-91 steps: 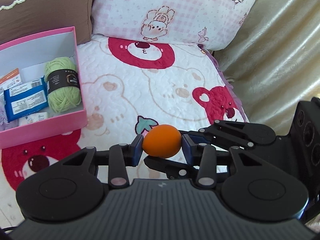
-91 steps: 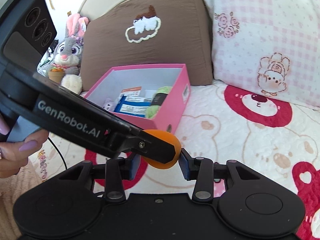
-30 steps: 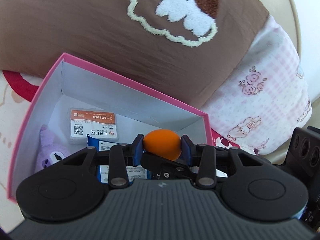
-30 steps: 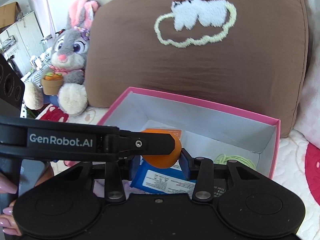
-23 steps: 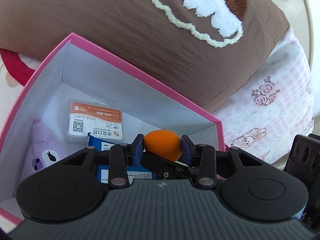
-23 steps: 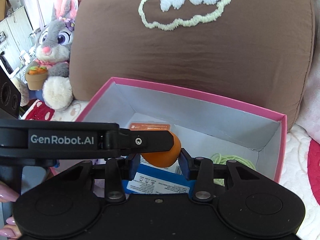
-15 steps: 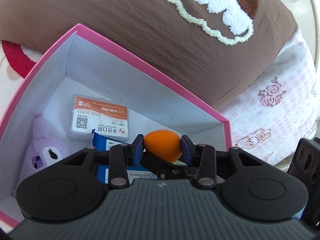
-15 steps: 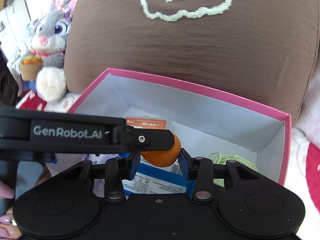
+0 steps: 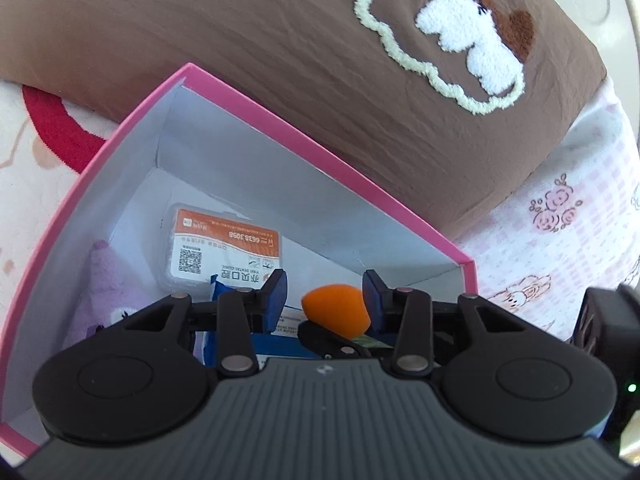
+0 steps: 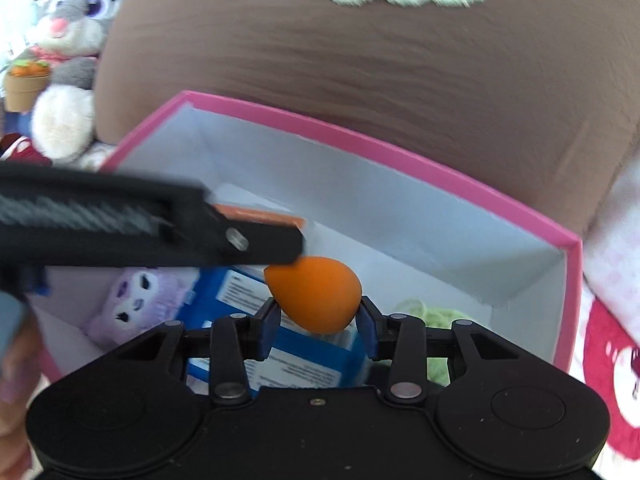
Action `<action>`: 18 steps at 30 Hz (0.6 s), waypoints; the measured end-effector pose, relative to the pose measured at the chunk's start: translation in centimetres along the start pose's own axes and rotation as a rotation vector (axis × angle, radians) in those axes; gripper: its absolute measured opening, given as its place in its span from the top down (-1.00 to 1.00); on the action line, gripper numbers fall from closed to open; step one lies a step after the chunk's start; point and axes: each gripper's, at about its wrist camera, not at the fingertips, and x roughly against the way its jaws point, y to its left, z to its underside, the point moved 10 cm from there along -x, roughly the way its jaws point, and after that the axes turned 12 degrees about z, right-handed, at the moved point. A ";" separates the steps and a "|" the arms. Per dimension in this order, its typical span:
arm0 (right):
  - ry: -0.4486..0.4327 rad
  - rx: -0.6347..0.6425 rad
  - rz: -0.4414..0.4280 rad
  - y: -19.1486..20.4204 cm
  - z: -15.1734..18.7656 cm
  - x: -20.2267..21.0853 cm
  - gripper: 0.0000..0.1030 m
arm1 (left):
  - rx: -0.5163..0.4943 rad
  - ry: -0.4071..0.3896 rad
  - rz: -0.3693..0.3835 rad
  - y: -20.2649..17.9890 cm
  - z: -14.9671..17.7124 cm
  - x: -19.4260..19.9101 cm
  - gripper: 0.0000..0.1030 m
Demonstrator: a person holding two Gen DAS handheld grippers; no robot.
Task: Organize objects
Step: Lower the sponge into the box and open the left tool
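Behind the box, a big brown pillow (image 9: 280, 60) with a fluffy white-and-brown appliqué ringed by a cream cloud outline (image 9: 448, 36). To its right, a pink checked pillow (image 9: 560, 220) printed with roses and small rabbits. Underneath, a quilted white bedspread (image 9: 24, 140) with red patches. At far left in the right wrist view, a grey plush rabbit (image 10: 76, 12) beside a toy pot of carrots (image 10: 26, 80).

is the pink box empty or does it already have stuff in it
Not empty: the pink box holds a purple plush, blue packet, green yarn and an orange-labelled case.
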 end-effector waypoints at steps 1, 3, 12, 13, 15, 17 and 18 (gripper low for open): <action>-0.001 -0.015 -0.009 -0.2 0.1 0.0 0.09 | 0.000 0.006 -0.004 0.1 0.0 0.0 0.23; -0.014 -0.038 -0.014 -0.6 0.0 0.3 0.07 | -0.008 0.016 -0.014 0.3 0.0 0.0 0.24; -0.101 -0.082 -0.061 -2.0 0.2 3.3 -0.24 | -0.075 0.042 -0.087 -0.5 0.2 0.6 0.24; -0.109 -0.105 -0.071 -2.4 0.6 3.7 -0.24 | -0.079 0.044 -0.103 -0.5 0.1 0.9 0.24; -0.125 -0.146 -0.082 -2.9 1.1 4.8 -0.24 | -0.082 0.055 -0.134 -0.5 0.1 1.4 0.22; -0.146 -0.173 -0.094 -3.3 1.6 6.1 -0.24 | -0.090 0.069 -0.169 -0.4 0.3 1.8 0.19; -0.155 -0.180 -0.094 -3.5 1.9 6.7 -0.24 | -0.096 0.080 -0.188 -0.5 0.4 1.9 0.19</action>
